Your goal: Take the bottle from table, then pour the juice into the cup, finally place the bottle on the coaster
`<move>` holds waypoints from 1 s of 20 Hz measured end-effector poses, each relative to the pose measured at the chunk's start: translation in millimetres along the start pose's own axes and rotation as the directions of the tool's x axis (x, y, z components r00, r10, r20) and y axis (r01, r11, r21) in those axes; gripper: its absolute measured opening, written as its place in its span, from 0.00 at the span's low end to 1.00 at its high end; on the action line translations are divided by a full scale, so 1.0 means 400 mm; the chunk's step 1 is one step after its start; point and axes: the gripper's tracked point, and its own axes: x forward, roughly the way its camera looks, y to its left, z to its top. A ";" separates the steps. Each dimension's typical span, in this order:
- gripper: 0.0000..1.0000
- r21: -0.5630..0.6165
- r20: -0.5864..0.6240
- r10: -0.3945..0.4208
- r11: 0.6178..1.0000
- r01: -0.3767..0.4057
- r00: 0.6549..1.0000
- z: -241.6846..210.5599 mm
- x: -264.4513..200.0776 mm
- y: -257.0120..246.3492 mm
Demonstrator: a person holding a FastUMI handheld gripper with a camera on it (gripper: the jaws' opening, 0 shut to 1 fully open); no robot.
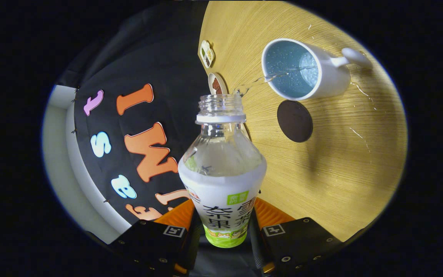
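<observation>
the claw [223, 231] is clamped on the bottle [222, 181]. one finger presses on each side of the bottle's lower part, where the white and green label is. the bottle sits right between the fingers and points straight ahead of them, toward 12 o'clock. its cap is off and the mouth is open.

the whole claw is tipped over on its side, so the table [321, 173] looks like a wall standing up at the 3 o'clock side of the bottle. the bottle is tipped with it and lies close to flat.

clear juice [258, 80] runs out of the bottle's mouth in a thin stream. it goes toward 1 o'clock and lands inside the cup [302, 69]. the cup is white outside and blue inside, with a handle on its far side. it stands on the wooden table, well past the bottle's mouth.

the coaster [294, 121] is a dark round one. it lies on the table just beside the cup, between the cup and the fingers, at about 2 o'clock from the bottle. nothing is on it.

a few small wet streaks [360, 90] shine on the table near the cup's handle.

two small flat pieces [207, 54] sit at the table's edge, at 12 o'clock past the bottle's mouth.
</observation>
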 end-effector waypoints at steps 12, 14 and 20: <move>0.59 0.052 -0.010 0.024 0.998 -0.024 1.000 -0.002 -0.002 0.025; 0.59 0.061 -0.011 0.024 0.998 -0.023 1.000 -0.003 -0.002 0.028; 0.59 0.092 -0.010 0.027 0.995 -0.026 1.000 0.001 0.000 0.041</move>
